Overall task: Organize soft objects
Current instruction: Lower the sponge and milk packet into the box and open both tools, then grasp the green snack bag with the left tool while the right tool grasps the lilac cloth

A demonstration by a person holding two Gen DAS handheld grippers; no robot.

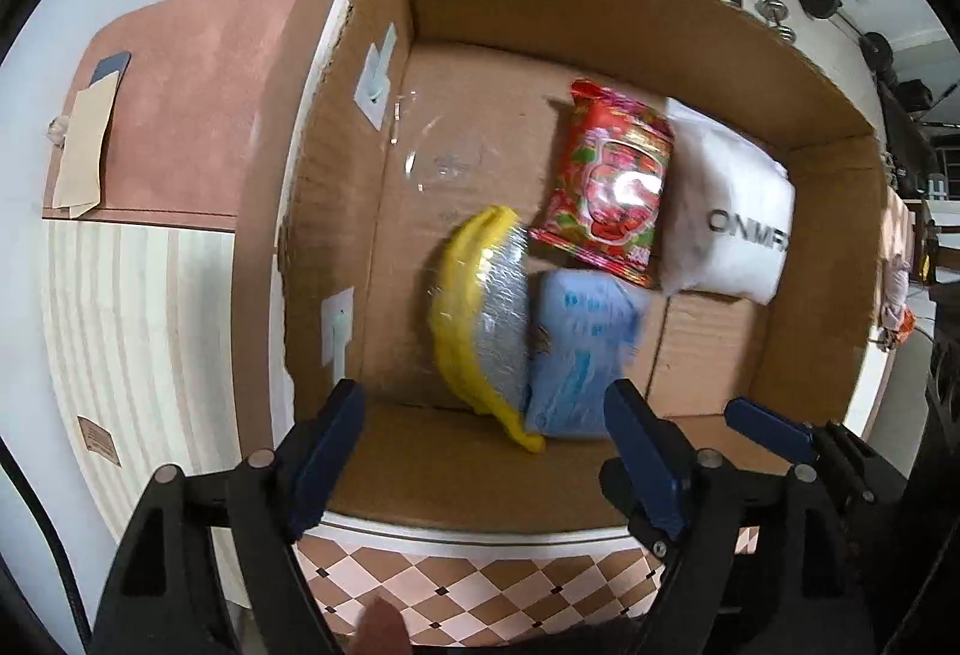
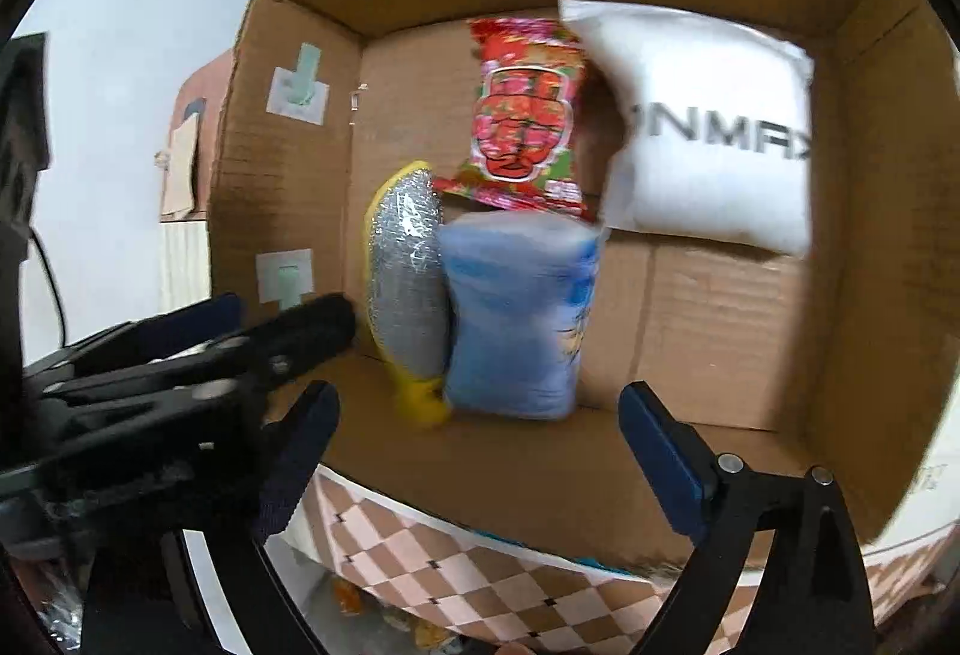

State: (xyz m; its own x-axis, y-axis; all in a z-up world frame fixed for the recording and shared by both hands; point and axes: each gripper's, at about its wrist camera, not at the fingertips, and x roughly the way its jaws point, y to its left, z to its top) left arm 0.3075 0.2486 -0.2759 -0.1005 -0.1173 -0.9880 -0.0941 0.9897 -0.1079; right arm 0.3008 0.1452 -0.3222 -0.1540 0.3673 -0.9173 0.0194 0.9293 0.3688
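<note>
Four soft objects lie on the floor of an open cardboard box (image 1: 384, 211). A blue packet (image 1: 579, 352) sits near the box's front wall, touching a yellow-edged silver pouch (image 1: 480, 319) on its left, which stands on edge. Behind the blue packet lies a red snack bag (image 1: 612, 181), its lower end overlapping the packet's top. A white pillow (image 1: 729, 211) printed with dark letters rests just beside the snack bag, toward the box's right wall. Two pale labels (image 1: 375, 79) are stuck on the left wall.

The left hand-held gripper (image 1: 486, 445) hovers over the box's front wall, fingers spread wide and holding nothing. The right hand-held gripper (image 2: 480, 433) is likewise spread wide and empty, its blue fingers (image 2: 660, 451) framing the blue packet (image 2: 516, 319) from the front; the left tool's black body crosses that view's lower left.

The box stands on a worktop with a brown-and-cream diamond-patterned cloth (image 1: 480, 589). To the left is a pink-topped cabinet (image 1: 180, 115).
</note>
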